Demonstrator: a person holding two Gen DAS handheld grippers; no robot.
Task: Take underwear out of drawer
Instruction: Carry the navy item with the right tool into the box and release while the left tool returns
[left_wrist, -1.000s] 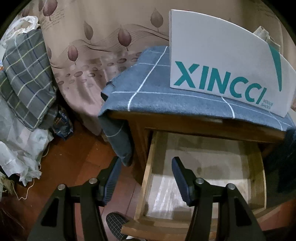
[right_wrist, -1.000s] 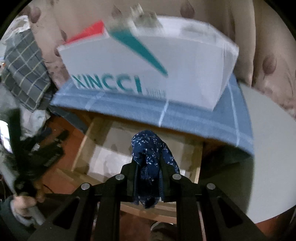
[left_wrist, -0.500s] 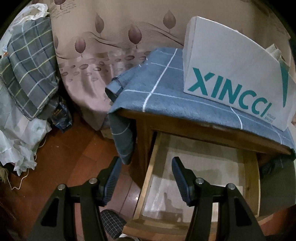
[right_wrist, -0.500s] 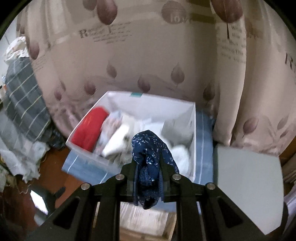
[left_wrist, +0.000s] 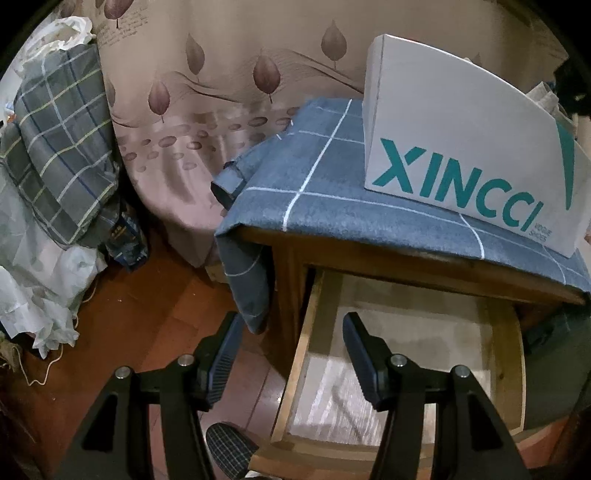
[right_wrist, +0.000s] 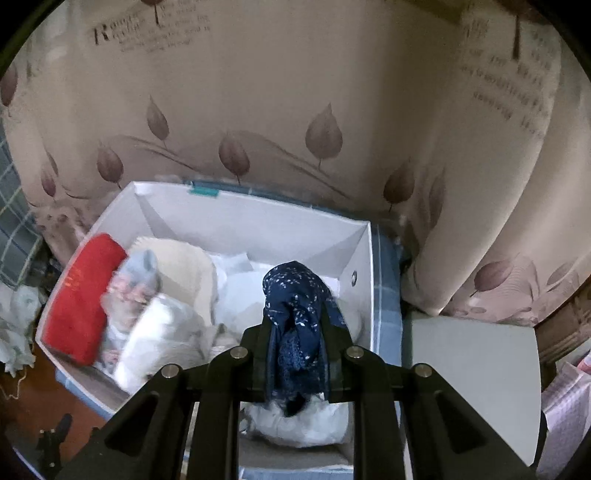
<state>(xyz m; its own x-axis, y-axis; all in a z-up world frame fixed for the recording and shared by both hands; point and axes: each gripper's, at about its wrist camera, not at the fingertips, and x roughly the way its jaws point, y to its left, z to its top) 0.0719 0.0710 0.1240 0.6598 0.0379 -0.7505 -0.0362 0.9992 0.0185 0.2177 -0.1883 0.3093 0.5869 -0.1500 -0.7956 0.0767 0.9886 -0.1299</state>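
The wooden drawer (left_wrist: 308, 343) stands pulled out under the nightstand top, and only its pale liner shows inside. My left gripper (left_wrist: 291, 321) hovers open over the drawer's left wall with nothing between its fingers. The navy underwear with white specks (right_wrist: 291, 291) is bunched between the fingers of my right gripper (right_wrist: 295, 332), which is shut on it. That gripper hangs above the right part of the open white XINCCI box (right_wrist: 258, 225), over the pale clothes inside. The same box (left_wrist: 461, 147) sits on the nightstand above the drawer.
A blue checked cloth (left_wrist: 332, 192) covers the nightstand top and hangs down its left side. A leaf-print curtain (left_wrist: 207, 110) is behind. A plaid pillow (left_wrist: 62, 147) and white bags lie at left. A red folded item (right_wrist: 85, 302) is in the box. A white surface (right_wrist: 469, 369) lies right of it.
My right gripper has risen with the underwear from in front of the drawer to above the open box. The left gripper has stayed open at the drawer's left side.
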